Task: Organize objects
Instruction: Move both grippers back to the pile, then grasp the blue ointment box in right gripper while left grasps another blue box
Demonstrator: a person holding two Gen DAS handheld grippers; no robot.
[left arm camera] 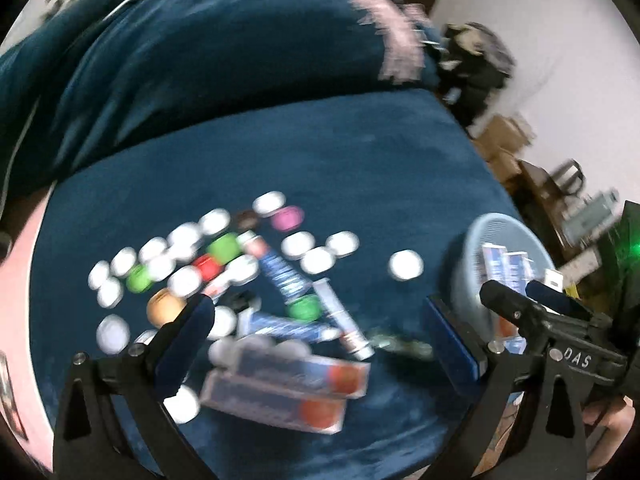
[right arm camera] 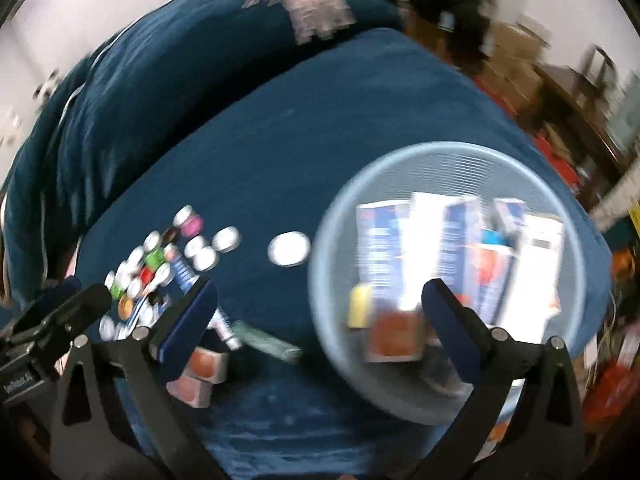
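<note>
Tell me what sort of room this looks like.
Probably a lived-in bedroom or spare room: the work surface is a soft dark blue blanket, with a rumpled blue quilt behind and stacked brown cardboard boxes by the wall.

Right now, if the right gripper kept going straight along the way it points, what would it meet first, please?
Probably the boxes standing in the light blue basket: the open right gripper points down over its near rim. Blur makes the depth uncertain.
</note>
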